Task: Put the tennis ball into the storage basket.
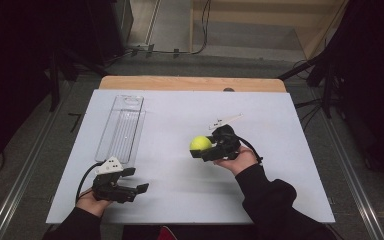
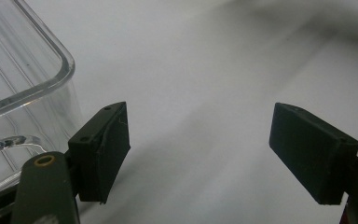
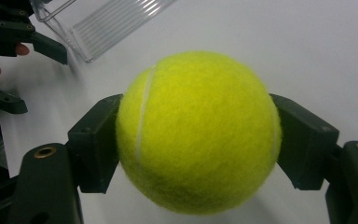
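Fingers [image 3: 303, 140] of right gripper [image 1: 206, 150] clamp ball [image 3: 198, 133] from both sides, pads pressed into felt. Ball held above white worktop [image 1: 180, 125], right of centre. Left gripper [image 1: 132, 181] near front left edge, fingers [image 2: 100, 151] spread wide, nothing between. Clear tray [image 1: 121, 127] lies lengthwise on worktop's left side, near end just beside left gripper.

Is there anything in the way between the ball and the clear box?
Nothing visible. The ball, clamped in the right gripper, has bare white table between it and the box. The left gripper sits nearer the person, off that path.
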`<action>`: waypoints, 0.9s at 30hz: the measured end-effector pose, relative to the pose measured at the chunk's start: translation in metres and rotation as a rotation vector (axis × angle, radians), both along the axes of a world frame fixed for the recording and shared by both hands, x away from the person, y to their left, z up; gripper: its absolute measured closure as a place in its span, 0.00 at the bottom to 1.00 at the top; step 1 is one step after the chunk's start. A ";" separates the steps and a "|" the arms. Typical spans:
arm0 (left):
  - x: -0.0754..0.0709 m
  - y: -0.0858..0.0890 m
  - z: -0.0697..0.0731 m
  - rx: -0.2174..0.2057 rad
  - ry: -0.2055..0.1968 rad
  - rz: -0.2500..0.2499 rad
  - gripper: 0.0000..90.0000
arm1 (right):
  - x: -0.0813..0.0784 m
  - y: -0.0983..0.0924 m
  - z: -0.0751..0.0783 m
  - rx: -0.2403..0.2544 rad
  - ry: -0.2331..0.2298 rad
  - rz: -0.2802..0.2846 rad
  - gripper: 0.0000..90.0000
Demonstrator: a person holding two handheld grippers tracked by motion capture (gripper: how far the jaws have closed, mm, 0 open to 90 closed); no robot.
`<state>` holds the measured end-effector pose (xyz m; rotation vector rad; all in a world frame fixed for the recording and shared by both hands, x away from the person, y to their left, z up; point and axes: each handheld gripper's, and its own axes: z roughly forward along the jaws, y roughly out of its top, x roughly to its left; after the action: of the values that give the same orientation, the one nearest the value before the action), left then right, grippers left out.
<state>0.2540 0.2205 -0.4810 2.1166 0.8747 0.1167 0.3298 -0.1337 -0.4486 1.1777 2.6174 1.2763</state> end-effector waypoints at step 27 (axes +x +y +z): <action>0.000 0.001 0.000 -0.001 0.001 -0.002 0.23 | 0.013 0.043 0.008 0.011 -0.002 0.067 0.26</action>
<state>0.2542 0.2213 -0.4809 2.1166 0.8731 0.1141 0.3433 -0.0909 -0.4406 1.0978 2.6736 1.3040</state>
